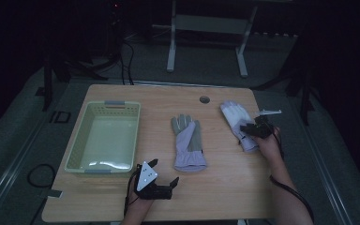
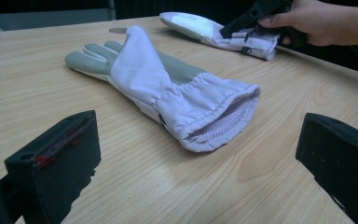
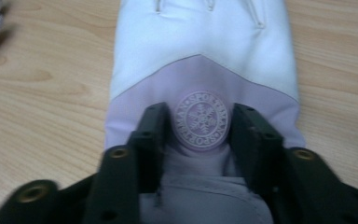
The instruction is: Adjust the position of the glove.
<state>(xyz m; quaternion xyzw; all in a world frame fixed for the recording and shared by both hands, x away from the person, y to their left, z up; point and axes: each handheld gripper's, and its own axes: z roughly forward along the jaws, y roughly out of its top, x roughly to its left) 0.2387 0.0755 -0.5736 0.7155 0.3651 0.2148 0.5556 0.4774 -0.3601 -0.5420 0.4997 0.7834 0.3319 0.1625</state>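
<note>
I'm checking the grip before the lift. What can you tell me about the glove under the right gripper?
The right-hand glove lies flat on the wooden table, fingers pointing away from the person. It looks like soft fabric: a white back and a lilac cuff with a round embossed snowflake badge. The right gripper has its black jaws set down on the cuff, pinching a fold of it on either side of the badge.

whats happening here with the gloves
A person works at a wooden table with a gripper in each hand. The right gripper is down on the right glove, its jaws pinching up the fabric around the round snowflake badge near the cuff. The left gripper waits with its jaws wide open, near the cuff of the other glove in mid-table. A pale basket sits empty at the left.
</note>
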